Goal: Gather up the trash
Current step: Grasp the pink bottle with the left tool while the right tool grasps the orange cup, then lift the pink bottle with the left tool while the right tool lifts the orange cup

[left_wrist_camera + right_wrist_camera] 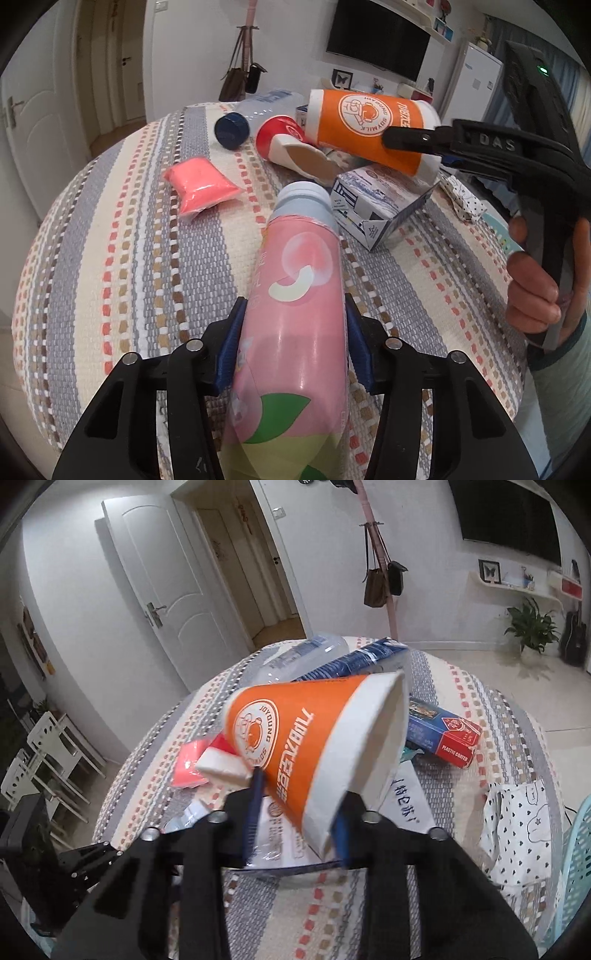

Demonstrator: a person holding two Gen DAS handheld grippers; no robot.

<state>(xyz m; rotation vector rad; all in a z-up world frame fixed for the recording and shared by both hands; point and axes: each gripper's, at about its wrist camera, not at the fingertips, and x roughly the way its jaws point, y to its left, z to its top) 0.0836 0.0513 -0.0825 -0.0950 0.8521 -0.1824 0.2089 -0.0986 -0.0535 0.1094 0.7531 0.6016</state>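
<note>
The table wears a woven striped cloth and carries a crowd of trash. Largest in play is the pink peach-print bottle, lying lengthwise from the near edge toward the middle, its pale blue cap pointing far; the left tool is clamped on its body, one blue pad against each side. Next, the orange soy-milk paper cup is tipped on its side above the clutter at far right, pinched at its white rim end by the right tool.

Under and around that cup lies what crowds the way: a blue-and-white milk carton just beside the bottle's cap, a clear water bottle with a dark blue cap at the far edge, a crushed red-and-white cup touching the orange cup's underside, and a blue-and-red card box to the right. A pink packet sits alone at left, apart from the pile. A spotted white bag slumps at the right edge.
</note>
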